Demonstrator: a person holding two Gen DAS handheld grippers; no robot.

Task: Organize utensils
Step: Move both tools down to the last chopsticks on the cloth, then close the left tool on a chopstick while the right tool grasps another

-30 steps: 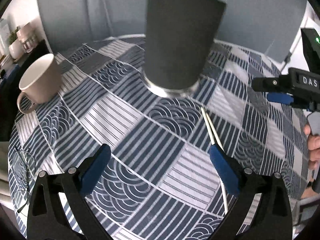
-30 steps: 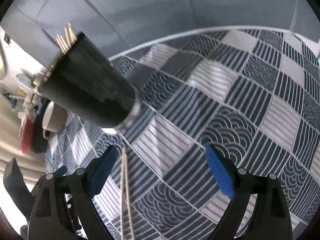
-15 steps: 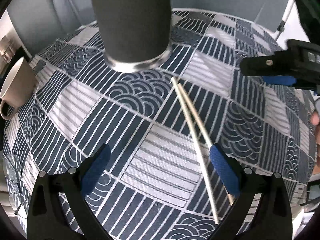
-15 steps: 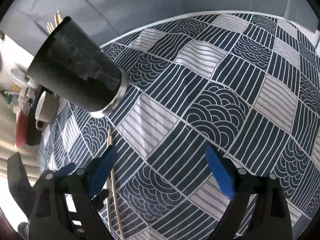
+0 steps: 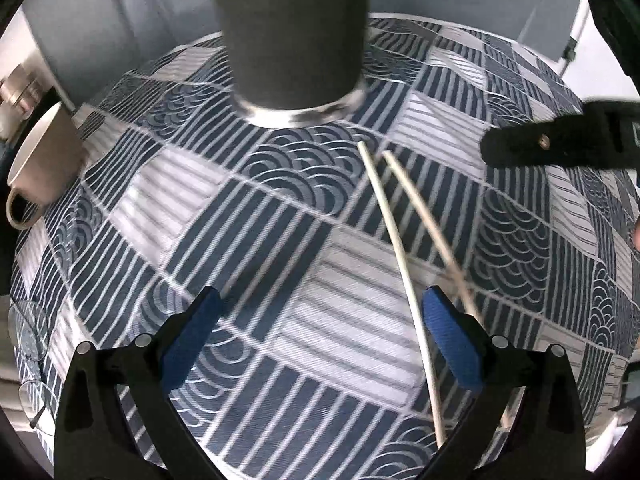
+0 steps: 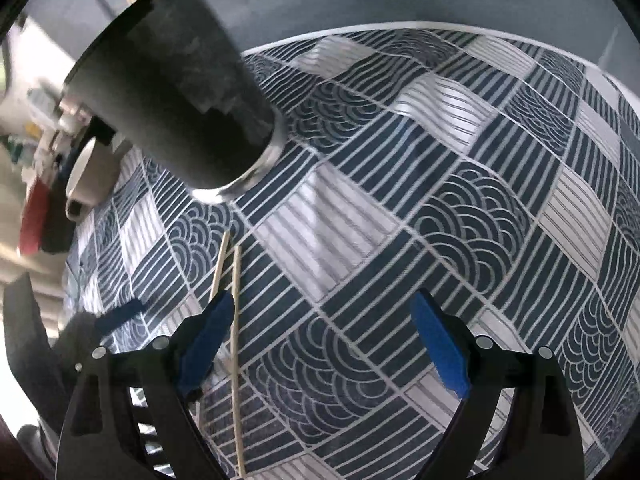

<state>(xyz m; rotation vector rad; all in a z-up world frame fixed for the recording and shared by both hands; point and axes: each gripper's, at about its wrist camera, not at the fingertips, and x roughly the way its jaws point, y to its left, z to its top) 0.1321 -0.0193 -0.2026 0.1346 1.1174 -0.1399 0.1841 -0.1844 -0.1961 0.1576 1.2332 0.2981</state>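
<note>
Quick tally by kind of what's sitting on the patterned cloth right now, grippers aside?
Loose chopsticks: 2
Dark utensil holder: 1
Beige mug: 1
Total: 4
More sticks poke out of the holder's top in the right wrist view; too blurred to count.

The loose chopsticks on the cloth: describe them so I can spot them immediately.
Find the tall dark cup on the blue patterned tablecloth. Just before its base lie two chopsticks, side by side. They are the only thin pale sticks lying flat; the mug sits far left.
</note>
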